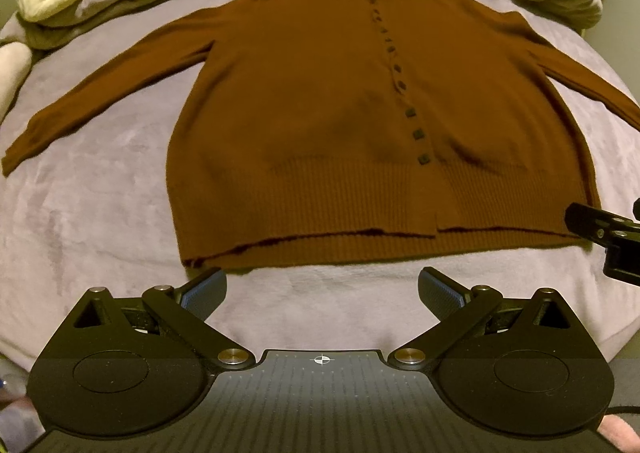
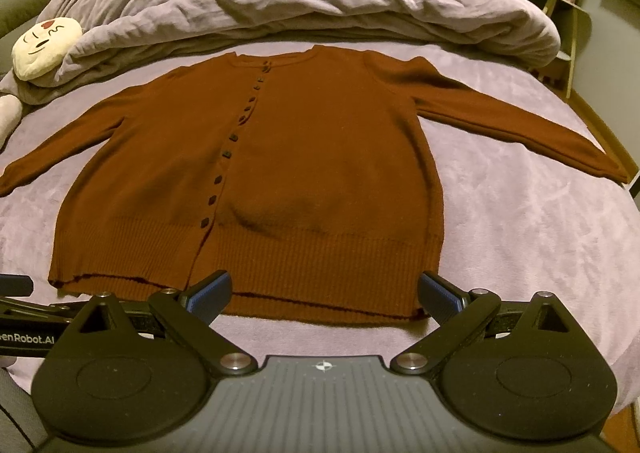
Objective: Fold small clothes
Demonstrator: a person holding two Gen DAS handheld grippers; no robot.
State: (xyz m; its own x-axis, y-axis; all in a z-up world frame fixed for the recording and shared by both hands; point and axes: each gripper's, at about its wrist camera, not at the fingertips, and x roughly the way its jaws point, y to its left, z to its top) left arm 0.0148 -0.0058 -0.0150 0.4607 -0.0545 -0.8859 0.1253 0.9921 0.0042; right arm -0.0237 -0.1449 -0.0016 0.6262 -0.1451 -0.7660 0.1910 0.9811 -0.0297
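A brown buttoned cardigan (image 1: pixel 320 125) lies flat and face up on the bed, both sleeves spread out to the sides; it also shows in the right wrist view (image 2: pixel 320 173). My left gripper (image 1: pixel 322 289) is open and empty, just short of the hem near its left half. My right gripper (image 2: pixel 325 295) is open and empty, its fingertips over the hem's right half. The right gripper also shows at the right edge of the left wrist view (image 1: pixel 604 233). The left gripper shows at the left edge of the right wrist view (image 2: pixel 24 317).
The lilac bed cover (image 1: pixel 100 221) surrounds the cardigan. A bunched duvet (image 2: pixel 320 1) lies along the far side. A cream face cushion (image 2: pixel 44 47) sits at the far left. A small side table (image 2: pixel 560 9) stands beyond the bed's far right corner.
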